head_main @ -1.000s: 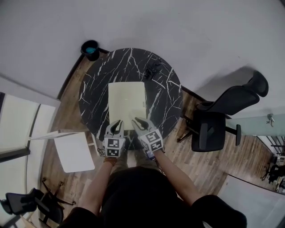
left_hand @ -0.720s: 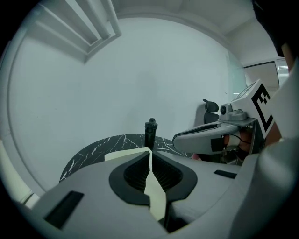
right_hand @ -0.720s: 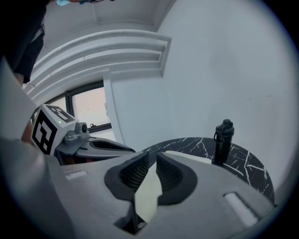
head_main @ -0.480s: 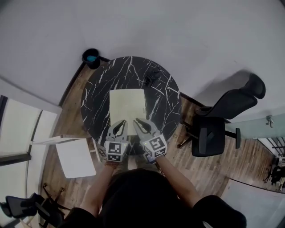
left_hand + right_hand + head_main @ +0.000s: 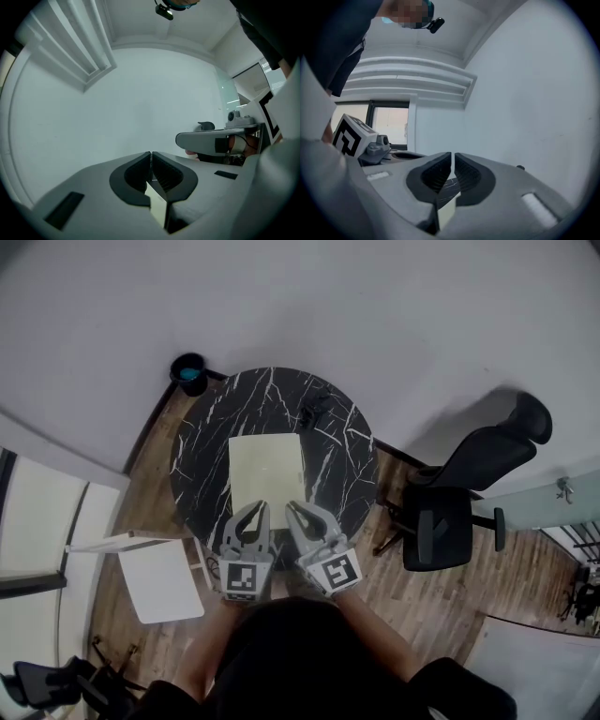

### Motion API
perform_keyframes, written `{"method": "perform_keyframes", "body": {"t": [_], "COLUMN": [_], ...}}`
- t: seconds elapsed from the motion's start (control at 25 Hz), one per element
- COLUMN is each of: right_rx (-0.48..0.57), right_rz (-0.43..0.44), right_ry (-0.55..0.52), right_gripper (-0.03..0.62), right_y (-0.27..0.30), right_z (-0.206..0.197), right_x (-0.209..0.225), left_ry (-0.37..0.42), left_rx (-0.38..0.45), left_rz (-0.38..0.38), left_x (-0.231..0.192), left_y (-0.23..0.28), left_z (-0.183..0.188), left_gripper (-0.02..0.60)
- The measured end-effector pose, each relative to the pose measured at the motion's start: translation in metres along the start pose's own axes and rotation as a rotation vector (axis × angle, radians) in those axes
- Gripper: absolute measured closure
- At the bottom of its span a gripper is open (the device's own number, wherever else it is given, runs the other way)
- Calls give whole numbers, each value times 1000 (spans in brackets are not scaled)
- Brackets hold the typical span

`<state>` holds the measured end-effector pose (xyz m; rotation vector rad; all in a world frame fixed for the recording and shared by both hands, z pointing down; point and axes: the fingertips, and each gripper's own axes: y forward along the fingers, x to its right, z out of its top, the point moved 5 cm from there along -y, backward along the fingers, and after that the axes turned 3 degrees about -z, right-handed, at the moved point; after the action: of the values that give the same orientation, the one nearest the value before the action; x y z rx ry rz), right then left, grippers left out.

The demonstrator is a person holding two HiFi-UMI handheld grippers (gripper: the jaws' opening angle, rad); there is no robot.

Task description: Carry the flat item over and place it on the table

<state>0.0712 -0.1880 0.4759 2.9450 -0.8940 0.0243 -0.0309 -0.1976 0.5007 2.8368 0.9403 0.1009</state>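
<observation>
Since a second ago you have drawn both tongs up and back toward yourself. In the head view they now look larger and sit lower in the picture, and their marker cubes are close over your lap. The sheet (image 5: 266, 474) has not moved with them. It lies flat on the round black marble table (image 5: 342, 460), long side running away from you, just where it was.

Your left tongs (image 5: 254, 513) are closed, pads together, with nothing held. Your right tongs (image 5: 298, 513) have just been closing and are down to a thin slit, also with nothing between the pads.

In the head view the tips of both tongs overlap the near short edge of the sheet, left tips over its middle and right tips at its near right corner. The gripper views face level toward the white wall, and the sheet shows only as a pale strip low in the gap behind the pads. In the right gripper view a bit of veined tabletop shows there too. So the sheet is below and just ahead of the tips, not gripped. The two tongs sit side by side, near each other but not touching.
</observation>
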Motion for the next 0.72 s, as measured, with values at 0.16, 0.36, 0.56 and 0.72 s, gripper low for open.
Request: {"method": "perform_keyframes", "body": {"t": [0.16, 0.36, 0.56, 0.72], "right_rx": [16, 47, 54, 55], "right_rz": [7, -26, -64, -100], "right_ry": [-38, -83, -115, -134], "right_gripper": [584, 589, 591, 592], "right_y": [-4, -11, -17, -23], "right_z": [14, 30, 39, 42], "right_x": [-12, -22, -39, -50], "left_ry": [-80, -63, -80, -61], "left_rx": [16, 34, 69, 71], "left_rz": [25, -9, -29, -38], "left_x": [3, 3, -3, -7], "left_y": [-10, -24, -42, -55], "left_z": [17, 24, 29, 38], "left_gripper": [558, 561, 561, 561]}}
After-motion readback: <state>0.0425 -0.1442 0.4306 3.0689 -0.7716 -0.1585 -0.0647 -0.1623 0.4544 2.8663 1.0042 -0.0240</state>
